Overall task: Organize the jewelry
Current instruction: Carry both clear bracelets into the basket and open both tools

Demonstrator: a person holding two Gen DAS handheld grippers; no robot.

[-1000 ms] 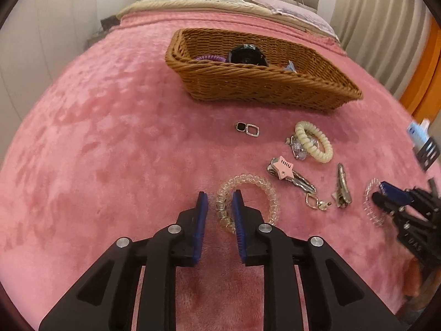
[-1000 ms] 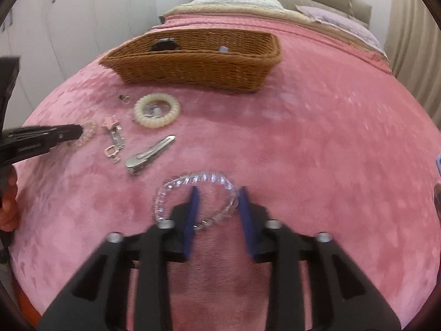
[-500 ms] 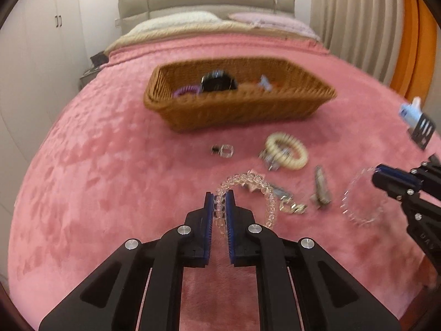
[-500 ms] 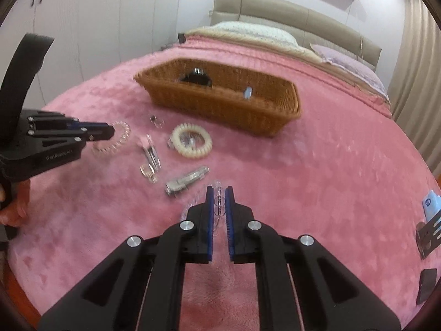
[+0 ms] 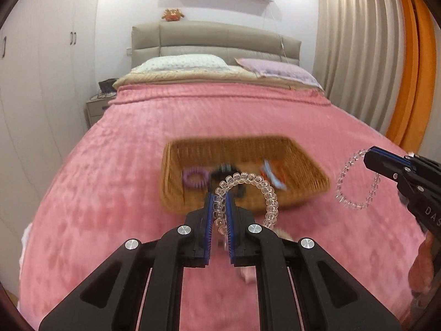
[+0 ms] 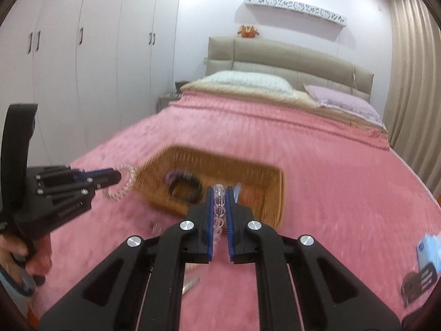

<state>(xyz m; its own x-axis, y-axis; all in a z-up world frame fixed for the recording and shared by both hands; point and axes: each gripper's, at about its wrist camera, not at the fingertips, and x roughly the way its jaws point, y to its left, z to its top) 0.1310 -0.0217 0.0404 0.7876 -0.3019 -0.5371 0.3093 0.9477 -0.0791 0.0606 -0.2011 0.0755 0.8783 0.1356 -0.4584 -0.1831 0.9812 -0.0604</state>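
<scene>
A wicker basket is sitting on the pink bedspread. The left gripper is pinching a clear coil bracelet just above its near rim. The right gripper is clamping a crystal bead bracelet beside it.

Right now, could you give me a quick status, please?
Left gripper shut on coil bracelet. Right gripper shut on bead bracelet. Basket ahead, unobstructed.
</scene>
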